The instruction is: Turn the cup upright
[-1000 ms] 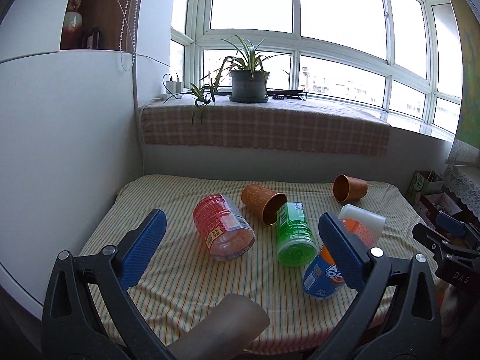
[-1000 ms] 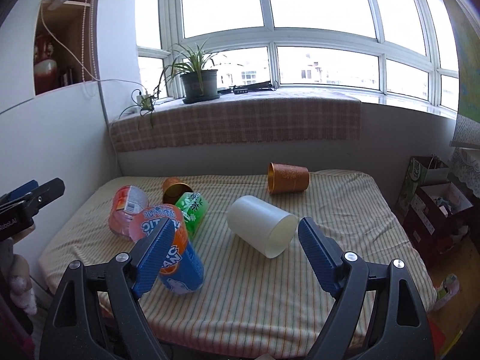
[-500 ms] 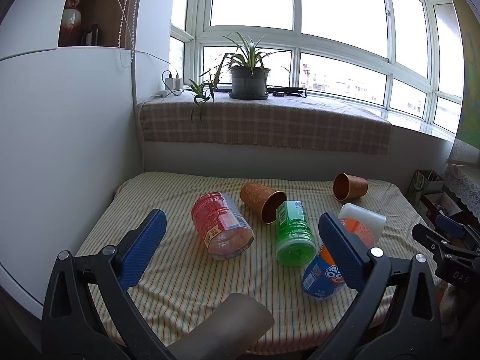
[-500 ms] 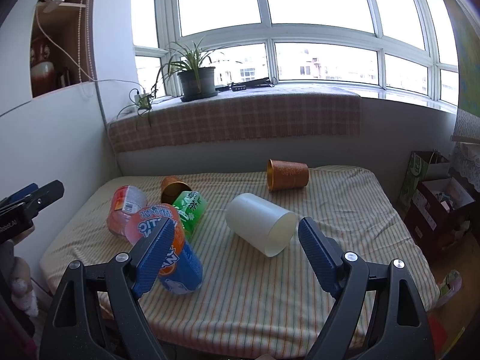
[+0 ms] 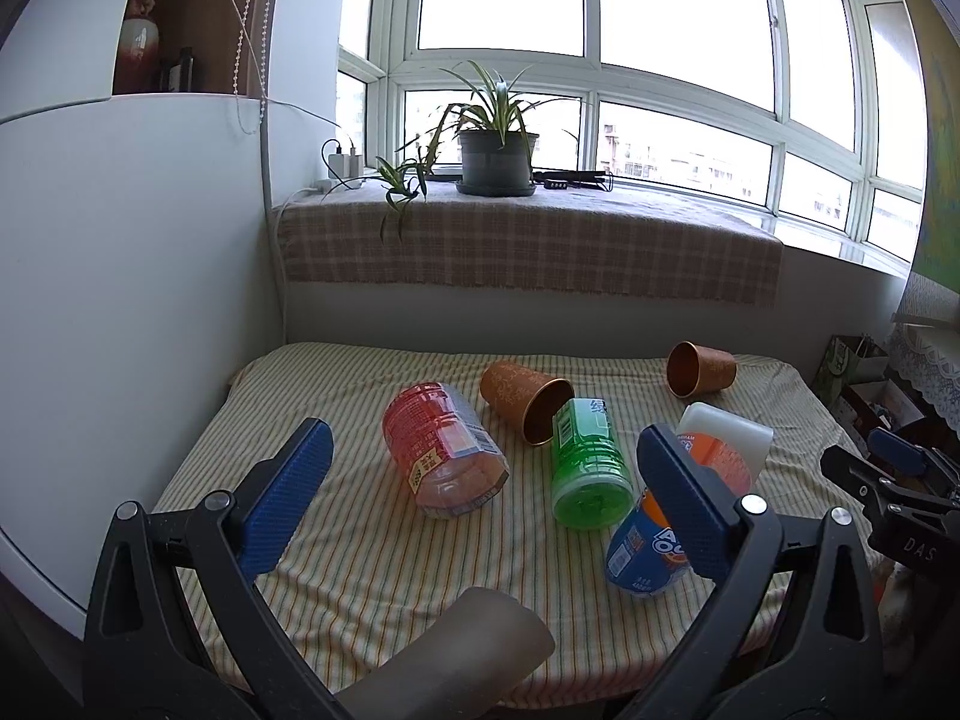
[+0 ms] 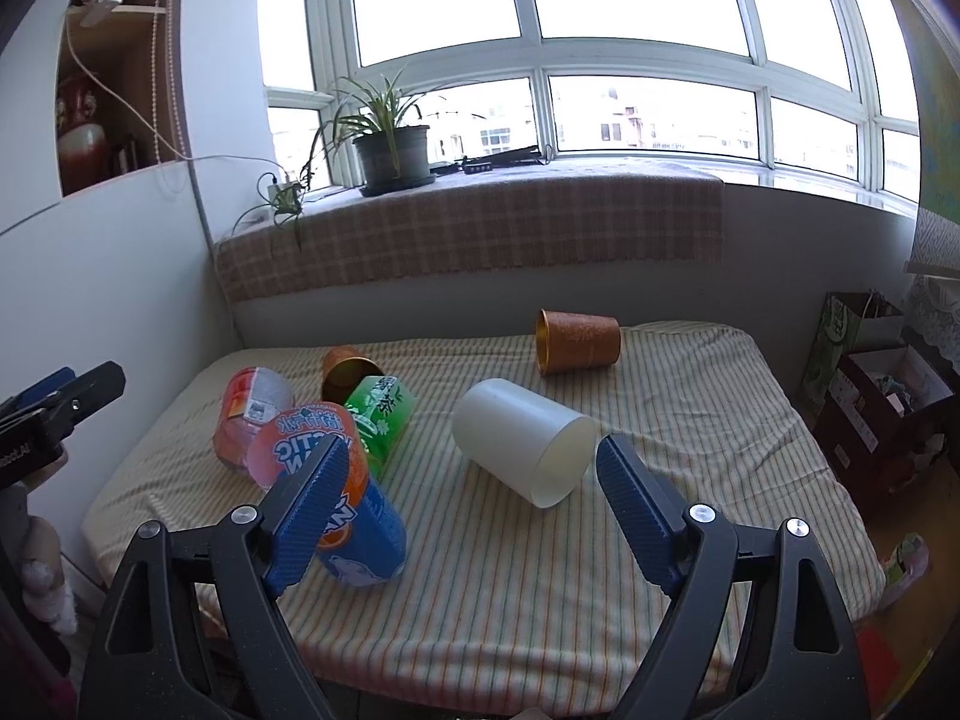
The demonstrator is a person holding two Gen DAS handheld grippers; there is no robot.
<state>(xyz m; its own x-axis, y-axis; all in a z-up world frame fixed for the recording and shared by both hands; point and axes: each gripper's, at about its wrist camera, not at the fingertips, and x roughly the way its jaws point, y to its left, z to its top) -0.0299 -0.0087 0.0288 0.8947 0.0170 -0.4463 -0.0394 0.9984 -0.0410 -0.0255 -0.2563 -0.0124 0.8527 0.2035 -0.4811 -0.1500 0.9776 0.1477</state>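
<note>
Several cups lie on their sides on the striped tablecloth [image 6: 660, 420]. A white cup [image 6: 525, 450] lies just ahead of my right gripper [image 6: 468, 480], which is open and empty. An orange cup [image 6: 579, 341] rests farther back. In the left wrist view a second orange cup [image 5: 525, 399] lies mid-table, its mouth toward the green cup [image 5: 588, 459]. A red cup [image 5: 441, 450] lies left of them, an orange-and-blue cup [image 5: 666, 534] behind my right-hand finger. My left gripper [image 5: 480, 480] is open and empty, above a brown cup [image 5: 462, 654] at the near edge.
A white wall panel [image 5: 132, 330] borders the table on the left. Behind it runs a checked windowsill cover [image 5: 540, 252] with a potted plant [image 5: 495, 162]. Boxes and bags [image 6: 876, 384] stand on the floor at the right.
Both grippers have drifted slightly, so the views have shifted a little. No cup has moved, and both grippers stay open.
</note>
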